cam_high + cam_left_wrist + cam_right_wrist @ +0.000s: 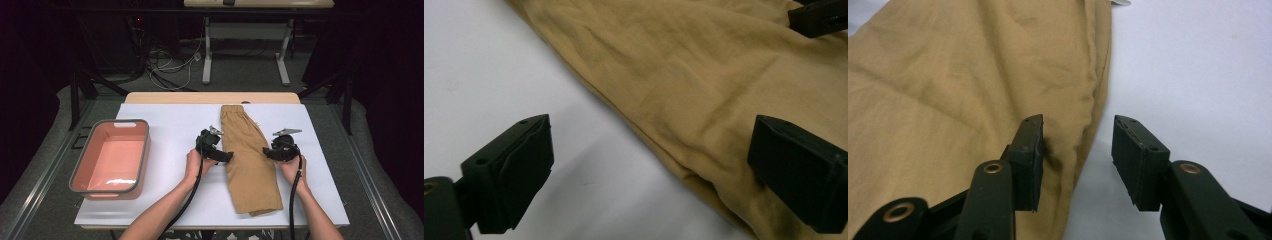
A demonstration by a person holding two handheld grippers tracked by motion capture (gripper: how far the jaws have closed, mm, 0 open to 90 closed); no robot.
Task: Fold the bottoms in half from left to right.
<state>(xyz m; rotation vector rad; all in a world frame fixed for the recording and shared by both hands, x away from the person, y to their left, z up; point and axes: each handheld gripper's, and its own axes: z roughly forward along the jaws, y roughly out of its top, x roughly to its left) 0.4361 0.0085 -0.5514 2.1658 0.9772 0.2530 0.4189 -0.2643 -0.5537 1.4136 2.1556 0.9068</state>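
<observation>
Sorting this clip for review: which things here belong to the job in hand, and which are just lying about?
In the job:
tan shorts, folded lengthwise
left gripper, open at their left edge
right gripper, open astride their right edge

Lying about:
pink tub
cables on floor

Tan shorts (250,160): folded lengthwise, flat on white table cover, waistband at far end, fabric lightly creased.
</observation>
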